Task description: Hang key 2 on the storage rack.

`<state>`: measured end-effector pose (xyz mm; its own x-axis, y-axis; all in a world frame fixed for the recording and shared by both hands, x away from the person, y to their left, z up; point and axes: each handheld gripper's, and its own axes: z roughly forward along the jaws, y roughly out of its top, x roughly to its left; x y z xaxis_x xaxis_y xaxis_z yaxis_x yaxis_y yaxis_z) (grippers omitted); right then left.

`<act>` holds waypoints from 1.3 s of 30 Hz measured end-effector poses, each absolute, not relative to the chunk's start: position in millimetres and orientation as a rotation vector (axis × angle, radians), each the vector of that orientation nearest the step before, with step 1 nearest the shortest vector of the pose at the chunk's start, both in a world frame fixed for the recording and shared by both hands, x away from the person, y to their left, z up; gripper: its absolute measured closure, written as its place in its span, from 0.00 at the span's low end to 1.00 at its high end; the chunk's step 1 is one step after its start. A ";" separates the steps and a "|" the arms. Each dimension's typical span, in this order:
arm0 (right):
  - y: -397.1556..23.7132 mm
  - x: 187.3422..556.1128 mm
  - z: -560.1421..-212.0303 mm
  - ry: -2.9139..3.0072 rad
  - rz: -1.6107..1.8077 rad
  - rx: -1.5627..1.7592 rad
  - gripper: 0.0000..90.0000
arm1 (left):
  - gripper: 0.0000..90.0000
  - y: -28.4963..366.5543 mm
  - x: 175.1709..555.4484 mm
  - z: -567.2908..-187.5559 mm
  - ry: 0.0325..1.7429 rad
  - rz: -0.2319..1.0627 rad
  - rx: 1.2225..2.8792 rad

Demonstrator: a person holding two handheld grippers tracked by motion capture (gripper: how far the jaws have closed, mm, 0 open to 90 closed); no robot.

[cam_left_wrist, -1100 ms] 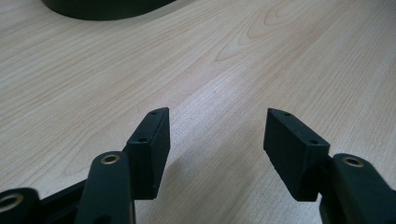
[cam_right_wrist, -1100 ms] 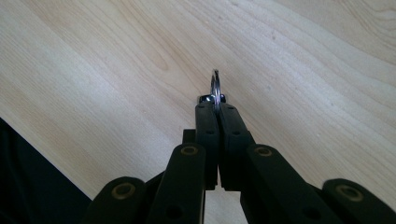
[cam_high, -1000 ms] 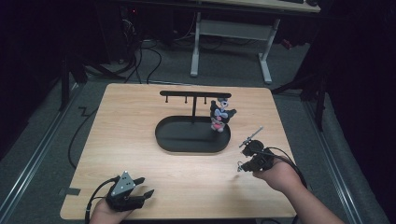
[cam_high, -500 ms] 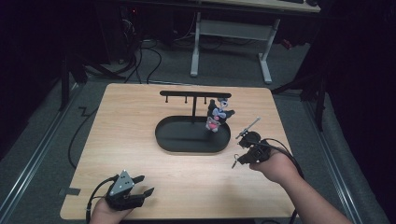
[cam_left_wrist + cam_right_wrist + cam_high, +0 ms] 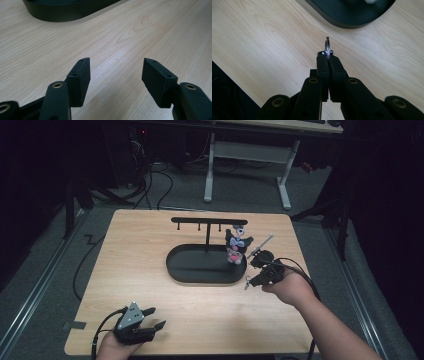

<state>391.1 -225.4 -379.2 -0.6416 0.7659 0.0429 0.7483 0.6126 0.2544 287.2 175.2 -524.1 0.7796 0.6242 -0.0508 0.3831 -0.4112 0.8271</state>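
On the wooden table [image 5: 150,250], the right gripper [image 5: 327,55] pinches what looks like a metal ring [image 5: 327,46] beside the black tray [image 5: 200,270]; the left gripper [image 5: 115,72] rests, jaws apart.

The right gripper [image 5: 327,55] rises from the bottom of the right gripper view, its two black jaws pressed flat against each other along their inner faces. Pinched between the tips is a thin silver metal ring [image 5: 327,47], standing edge-on and reaching just past the jaw ends. Brass-coloured rivets dot the black linkage arms lower in the frame. Beneath lies the pale wooden tabletop [image 5: 269,37] with its wavy grain. At the far edge, slightly to the right, curves the rounded rim of a black oval tray [image 5: 352,17], apart from the ring. The table's edge runs diagonally at the lower left, with dark floor [image 5: 227,100] beyond it.
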 end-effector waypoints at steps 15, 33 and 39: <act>-190.7 427.2 -360.2 2.792 0.388 1.248 0.99 | 0.45 179.6 282.3 -524.0 0.759 0.347 2.059; -170.6 469.0 -330.6 2.782 0.411 1.262 0.99 | 0.45 182.0 282.3 -524.2 0.765 0.343 2.060; -164.3 480.7 -324.7 2.779 0.418 1.282 0.99 | 0.45 181.8 282.8 -524.8 0.762 0.342 2.061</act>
<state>480.7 -164.3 -324.7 -0.6541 0.7536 0.0647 0.7393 0.6189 0.2654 282.8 181.8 -524.8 0.7730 0.6329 -0.0429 0.3884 -0.4187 0.8209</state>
